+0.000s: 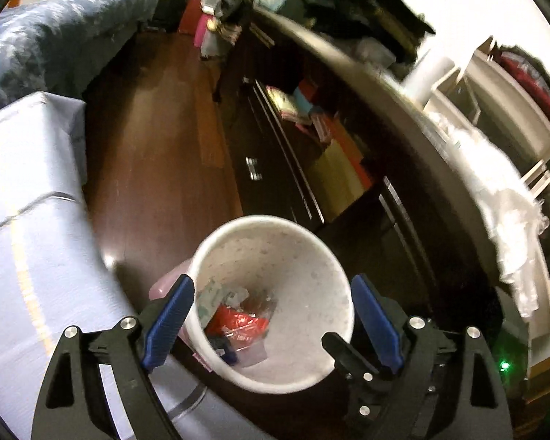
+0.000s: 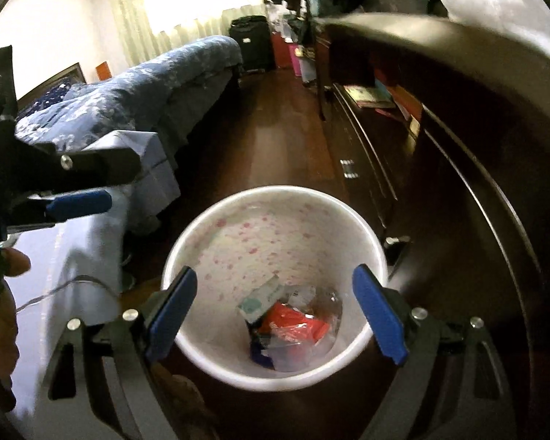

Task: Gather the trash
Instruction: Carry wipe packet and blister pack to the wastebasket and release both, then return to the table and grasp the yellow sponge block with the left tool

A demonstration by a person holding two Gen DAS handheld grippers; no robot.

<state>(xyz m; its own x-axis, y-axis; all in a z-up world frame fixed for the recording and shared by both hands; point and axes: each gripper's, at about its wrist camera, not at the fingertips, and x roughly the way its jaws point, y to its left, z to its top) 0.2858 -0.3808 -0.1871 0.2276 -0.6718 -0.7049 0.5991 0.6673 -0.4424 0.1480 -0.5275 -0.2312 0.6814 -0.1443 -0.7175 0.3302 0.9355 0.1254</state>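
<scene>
A white trash bin [image 1: 311,256] with pink speckles stands on the dark wood floor; it also shows in the right wrist view [image 2: 275,231]. At its bottom lie a red wrapper [image 1: 238,321], clear plastic and a pale packet; the red wrapper [image 2: 293,321] shows in the right view too. My left gripper [image 1: 273,319] is open and empty, above the bin's mouth. My right gripper [image 2: 280,311] is open and empty, also above the bin. The left gripper also shows at the left of the right wrist view [image 2: 80,200].
A table under a pale blue cloth [image 1: 25,190] stands left of the bin. A dark cabinet [image 1: 282,154] with shelves of books runs along the right. A bed with a blue floral cover [image 2: 135,88] lies at the back left. A white cloth [image 1: 502,220] hangs right.
</scene>
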